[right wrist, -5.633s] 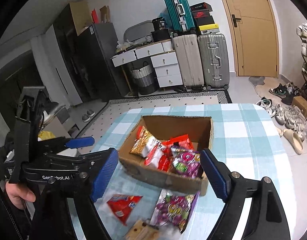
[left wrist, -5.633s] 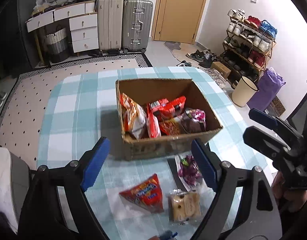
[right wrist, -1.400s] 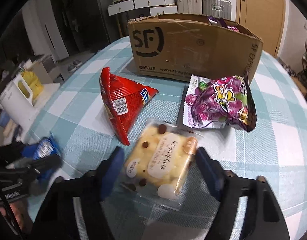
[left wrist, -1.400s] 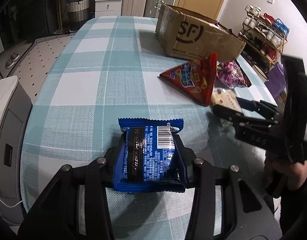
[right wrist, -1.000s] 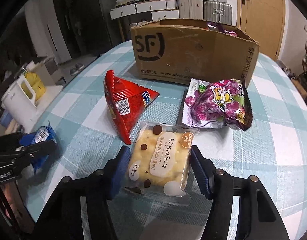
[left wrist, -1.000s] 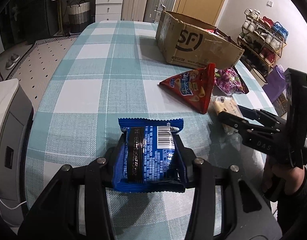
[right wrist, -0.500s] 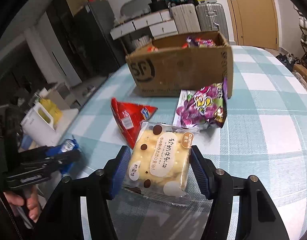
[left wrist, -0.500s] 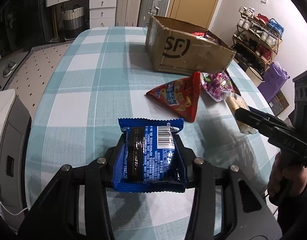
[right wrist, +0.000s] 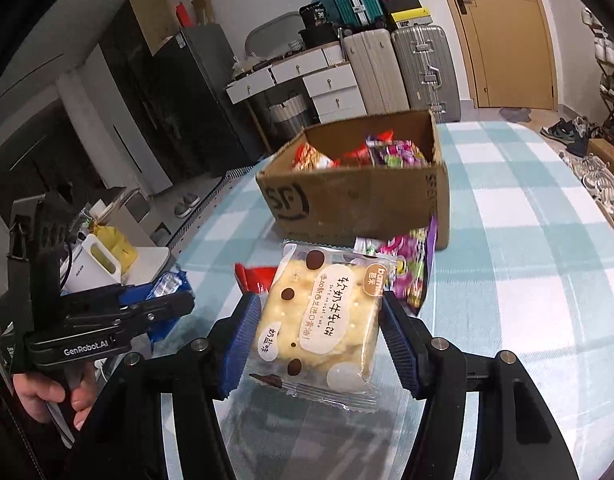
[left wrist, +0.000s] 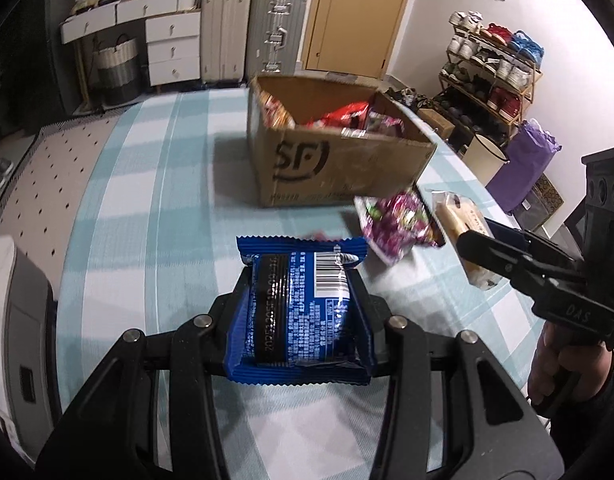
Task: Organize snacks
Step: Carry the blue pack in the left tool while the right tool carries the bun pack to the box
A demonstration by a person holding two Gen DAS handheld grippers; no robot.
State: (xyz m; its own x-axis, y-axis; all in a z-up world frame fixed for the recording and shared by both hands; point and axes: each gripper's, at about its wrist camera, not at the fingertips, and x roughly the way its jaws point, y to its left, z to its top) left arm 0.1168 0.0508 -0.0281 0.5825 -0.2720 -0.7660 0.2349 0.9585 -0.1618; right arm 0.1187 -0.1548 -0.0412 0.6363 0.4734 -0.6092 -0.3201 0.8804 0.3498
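Observation:
My left gripper (left wrist: 301, 280) is shut on a blue snack packet (left wrist: 301, 308), held above the checked tablecloth (left wrist: 155, 208). My right gripper (right wrist: 319, 316) is shut on a clear-wrapped pale biscuit pack (right wrist: 323, 312) with brown dots, also lifted off the table. Beyond both stands an open cardboard box (left wrist: 339, 160) (right wrist: 359, 200) holding several snack bags. A purple candy bag (left wrist: 395, 216) (right wrist: 411, 264) lies in front of the box. A red triangular bag (right wrist: 255, 276) is mostly hidden behind the biscuit pack. In the left wrist view the right gripper (left wrist: 467, 244) with the biscuit pack (left wrist: 463, 236) shows at right.
Suitcases (left wrist: 251, 28), white drawers (left wrist: 171, 44) and a door (left wrist: 355, 12) stand past the table's far end. A shoe rack (left wrist: 491, 68) and purple bag (left wrist: 523, 164) are to the right. A white appliance (right wrist: 103, 260) sits left of the table. A hand (right wrist: 55, 396) grips the left tool.
Both grippers have risen with their packets and moved toward the box, which now shows its open top. The red triangular bag has slipped behind the held packets.

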